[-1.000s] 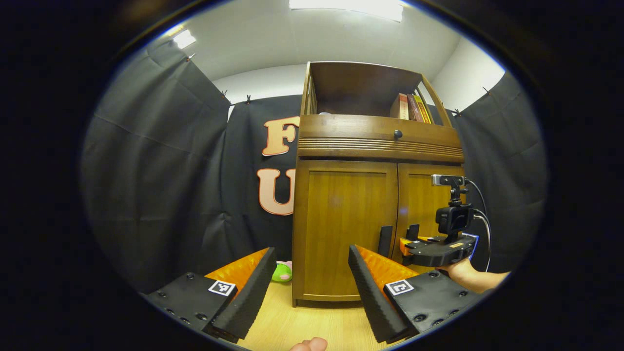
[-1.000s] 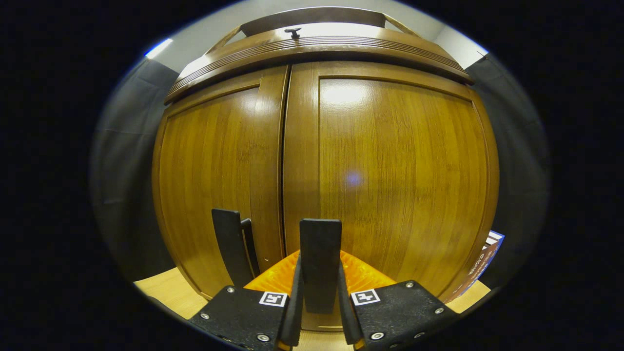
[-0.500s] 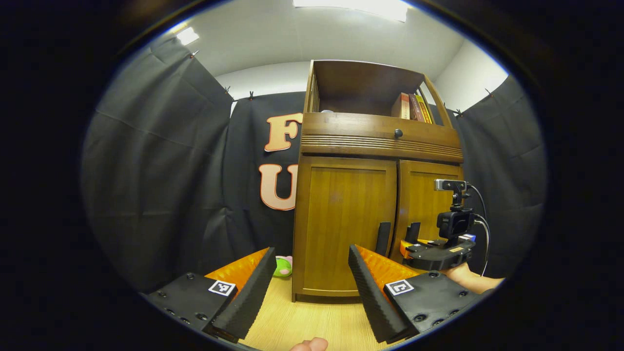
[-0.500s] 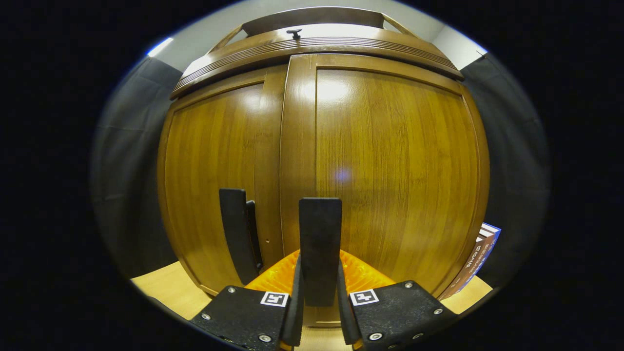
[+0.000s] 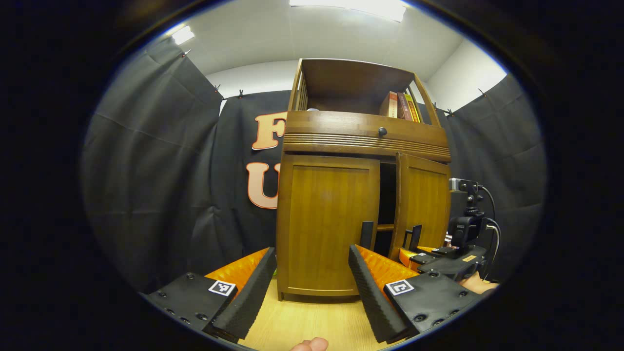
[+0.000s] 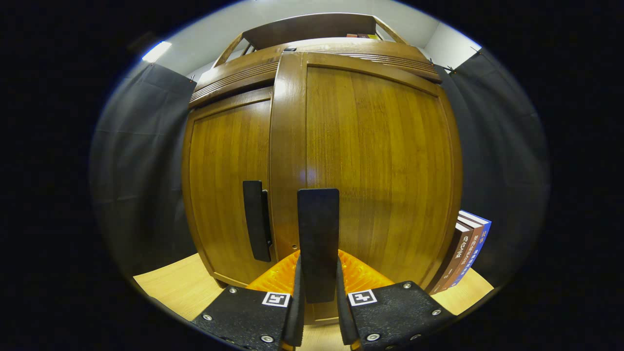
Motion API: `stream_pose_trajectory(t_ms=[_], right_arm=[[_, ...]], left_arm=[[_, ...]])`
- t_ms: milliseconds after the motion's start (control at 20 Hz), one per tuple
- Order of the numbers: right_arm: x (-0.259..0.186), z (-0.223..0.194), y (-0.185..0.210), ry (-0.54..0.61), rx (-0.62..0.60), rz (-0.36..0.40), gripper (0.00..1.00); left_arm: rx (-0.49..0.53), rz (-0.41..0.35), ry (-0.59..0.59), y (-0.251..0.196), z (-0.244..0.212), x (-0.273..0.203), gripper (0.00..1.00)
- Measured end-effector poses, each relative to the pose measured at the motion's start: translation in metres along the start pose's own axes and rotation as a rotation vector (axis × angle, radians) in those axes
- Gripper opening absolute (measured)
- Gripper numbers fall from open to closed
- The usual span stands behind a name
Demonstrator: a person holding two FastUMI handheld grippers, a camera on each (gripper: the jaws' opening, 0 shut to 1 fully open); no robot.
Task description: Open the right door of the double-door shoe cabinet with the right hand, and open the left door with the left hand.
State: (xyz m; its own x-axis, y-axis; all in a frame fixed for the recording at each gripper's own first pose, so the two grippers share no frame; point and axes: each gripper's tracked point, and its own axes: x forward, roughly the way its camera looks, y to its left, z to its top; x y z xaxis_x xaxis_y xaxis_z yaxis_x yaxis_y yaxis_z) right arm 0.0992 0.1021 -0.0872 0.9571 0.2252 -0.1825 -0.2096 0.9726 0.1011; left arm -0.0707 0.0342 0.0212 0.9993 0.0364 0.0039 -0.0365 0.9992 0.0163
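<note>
Shoe cabinet fills frame centre; right gripper, low centre, clamps the right door's handle to swing that door ajar; left gripper, fingers spread and empty, waits low before the closed left door, seemingly next.

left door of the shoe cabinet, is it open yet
No, in the left gripper view the left door sits flush and shut, while the right door beside it stands ajar with a dark gap between them.
</note>
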Motion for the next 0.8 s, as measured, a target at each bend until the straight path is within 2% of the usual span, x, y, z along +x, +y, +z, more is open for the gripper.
stream_pose_trajectory(t_ms=[100,350,450,550,700,750,800], right_arm=[[-0.016,-0.001,-0.006,0.002,0.012,0.003,0.29],[-0.055,-0.005,-0.029,0.004,0.007,-0.008,0.29],[-0.072,-0.009,-0.039,0.019,-0.008,-0.015,0.29],[-0.086,-0.013,-0.051,0.032,-0.004,-0.018,0.29],[-0.105,-0.024,-0.070,0.061,0.029,-0.051,0.29],[-0.111,-0.017,-0.076,0.026,0.034,-0.063,0.31],[-0.119,-0.021,-0.082,0.038,0.044,-0.076,0.32]], left_arm=[[-0.004,-0.001,0.004,-0.008,-0.003,0.001,0.96],[-0.006,-0.012,0.016,-0.030,-0.011,0.008,0.94],[0.020,-0.014,0.005,-0.036,-0.011,0.012,0.96],[0.043,-0.008,-0.008,-0.039,-0.011,0.016,0.94],[0.029,-0.007,-0.013,-0.048,-0.012,0.020,0.94],[0.023,-0.010,-0.015,-0.052,-0.012,0.022,0.94],[0.023,-0.012,-0.013,-0.057,-0.014,0.024,0.94]])
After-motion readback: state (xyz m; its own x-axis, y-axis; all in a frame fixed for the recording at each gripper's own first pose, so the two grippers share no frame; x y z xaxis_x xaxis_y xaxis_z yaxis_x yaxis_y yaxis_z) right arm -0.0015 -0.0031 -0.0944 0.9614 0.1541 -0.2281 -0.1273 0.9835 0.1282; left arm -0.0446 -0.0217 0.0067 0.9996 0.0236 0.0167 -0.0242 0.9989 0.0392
